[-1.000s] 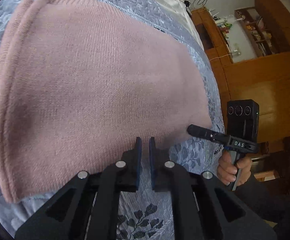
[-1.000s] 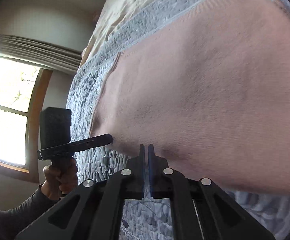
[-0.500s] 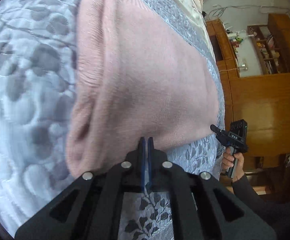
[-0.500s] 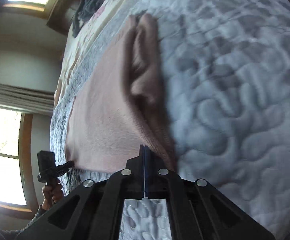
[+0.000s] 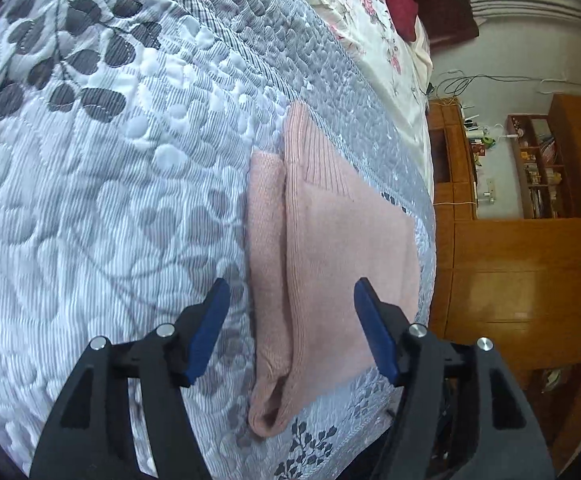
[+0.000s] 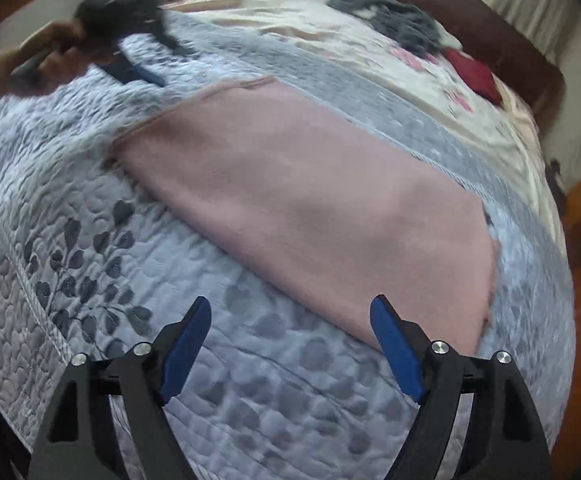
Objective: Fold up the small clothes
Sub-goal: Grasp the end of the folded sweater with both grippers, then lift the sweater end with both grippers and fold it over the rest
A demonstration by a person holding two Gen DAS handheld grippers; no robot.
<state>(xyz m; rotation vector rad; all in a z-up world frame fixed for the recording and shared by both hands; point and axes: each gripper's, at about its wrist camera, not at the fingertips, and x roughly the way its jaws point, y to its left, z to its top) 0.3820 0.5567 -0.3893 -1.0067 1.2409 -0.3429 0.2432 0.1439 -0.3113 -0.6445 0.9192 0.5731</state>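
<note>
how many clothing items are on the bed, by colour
pink: 1, the folded pink sweater
grey: 1, the grey garment near the headboard
dark red: 1, the dark red item beside it; what kind of item is unclear
total: 3

Left gripper (image 5: pixel 290 308) and right gripper (image 6: pixel 290 326) both agape.

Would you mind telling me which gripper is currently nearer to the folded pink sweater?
Left, probably. The left gripper hovers open directly over the pink sweater, its fingers straddling it; the right gripper is open beside its edge, mostly over the quilt.
</note>
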